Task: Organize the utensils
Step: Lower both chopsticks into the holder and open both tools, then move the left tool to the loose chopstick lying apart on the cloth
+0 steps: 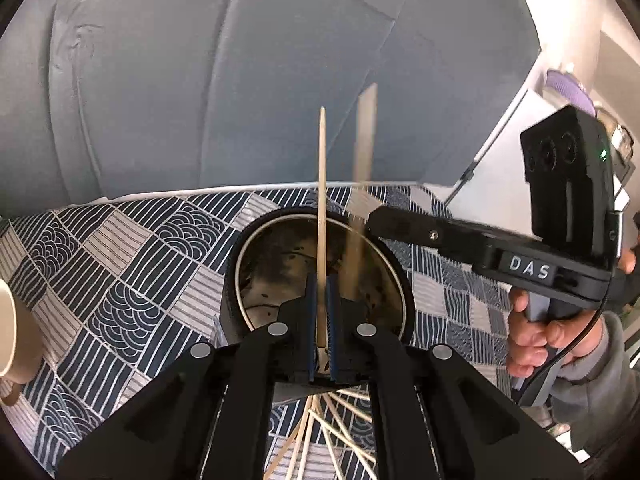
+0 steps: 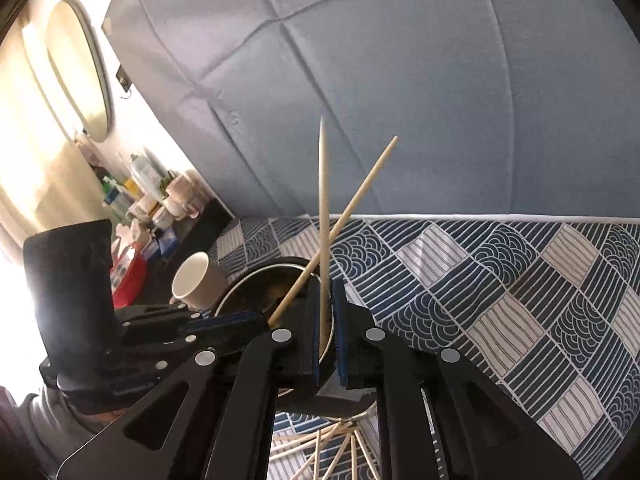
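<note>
One upright chopstick (image 1: 321, 216) was clamped in the closed left gripper (image 1: 321, 320), another (image 2: 321, 220), seemingly loosely, in the near-closed right gripper (image 2: 326, 332), both above the holder (image 1: 248, 280).

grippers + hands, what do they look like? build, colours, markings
Both grippers, left gripper and right gripper, are matte black with silver pivot rivets and ribbed blue pads on the fingers. The right unit carries white "DAS" lettering, a green LED and a black cable. Bare hand, grey sleeve.

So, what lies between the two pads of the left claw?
One wooden skewer, clamped upright between the blue pads of the left claw, above the round container; the left wrist view shows it.
</note>
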Demonstrator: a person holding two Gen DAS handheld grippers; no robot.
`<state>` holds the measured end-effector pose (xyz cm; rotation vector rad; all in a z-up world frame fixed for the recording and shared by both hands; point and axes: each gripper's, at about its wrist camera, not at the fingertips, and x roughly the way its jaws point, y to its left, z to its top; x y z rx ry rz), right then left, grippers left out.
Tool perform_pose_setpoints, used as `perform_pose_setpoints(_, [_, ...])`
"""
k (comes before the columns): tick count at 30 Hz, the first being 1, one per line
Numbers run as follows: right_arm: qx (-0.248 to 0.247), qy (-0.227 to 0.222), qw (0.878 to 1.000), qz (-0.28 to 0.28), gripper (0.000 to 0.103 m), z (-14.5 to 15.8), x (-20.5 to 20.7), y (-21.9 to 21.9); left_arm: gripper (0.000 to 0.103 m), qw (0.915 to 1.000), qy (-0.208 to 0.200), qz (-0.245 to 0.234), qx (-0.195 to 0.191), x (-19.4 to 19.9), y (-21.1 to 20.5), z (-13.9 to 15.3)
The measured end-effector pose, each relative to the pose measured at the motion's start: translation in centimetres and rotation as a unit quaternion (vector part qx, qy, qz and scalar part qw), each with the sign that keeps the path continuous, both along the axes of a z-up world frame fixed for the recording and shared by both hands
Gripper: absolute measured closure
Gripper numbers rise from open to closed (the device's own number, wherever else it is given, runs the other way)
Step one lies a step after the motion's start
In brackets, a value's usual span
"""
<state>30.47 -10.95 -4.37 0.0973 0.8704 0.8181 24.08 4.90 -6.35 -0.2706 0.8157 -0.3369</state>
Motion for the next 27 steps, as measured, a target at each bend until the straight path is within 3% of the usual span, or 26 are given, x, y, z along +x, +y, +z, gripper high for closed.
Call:
perform_pose_setpoints(2, [-0.002, -0.006, 1.000, 0.000, 0.095, 0.2, -0.2, 0.0, 0.088, 0.9999, 0.001, -0.009, 0.004, 0.2, -0.3, 0.1])
perform_pose_setpoints(4, [-0.002, -0.008, 1.000, 0.001, 0.095, 0.4, -0.3, -0.1, 0.064, 0.9997, 0.003, -0.022, 0.014, 0.3, -0.7, 0.5])
perform_pose_setpoints(7, [0.002, -0.005, 1.000, -0.004, 0.094, 0.6, -0.4, -0.5, 0.038, 0.9986, -0.004, -0.038, 0.038, 0.0, -1.8, 1.0])
perform_pose_setpoints(11, [0.003, -0.004, 1.000, -0.007, 0.094, 0.6, -0.5, -1.0, 0.036, 0.9976, -0.004, -0.046, 0.050, -0.2, -2.4, 0.8])
perform_pose_setpoints(15, [0.004, -0.003, 1.000, -0.009, 0.094, 0.8, -0.6, -1.4, 0.035, 0.9993, 0.009, -0.035, 0.003, -0.3, -1.4, 1.0])
perform_pose_setpoints(23, [-0.003, 0.005, 1.000, -0.023, 0.094, 0.8, -0.5, -2.5, 0.027, 0.9999, 0.000, 0.003, -0.012, -1.3, 1.3, 2.3])
perform_pose_setpoints(25, [-0.005, 0.007, 1.000, -0.028, 0.088, 0.8, -0.4, -3.0, 0.022, 0.9999, 0.001, 0.015, -0.008, -1.7, 2.1, 2.4])
perform_pose_setpoints(27, [-0.004, 0.009, 0.999, -0.035, 0.073, 0.7, -0.4, -3.6, 0.020, 0.9996, 0.005, 0.026, -0.006, -2.2, 2.8, 2.4])
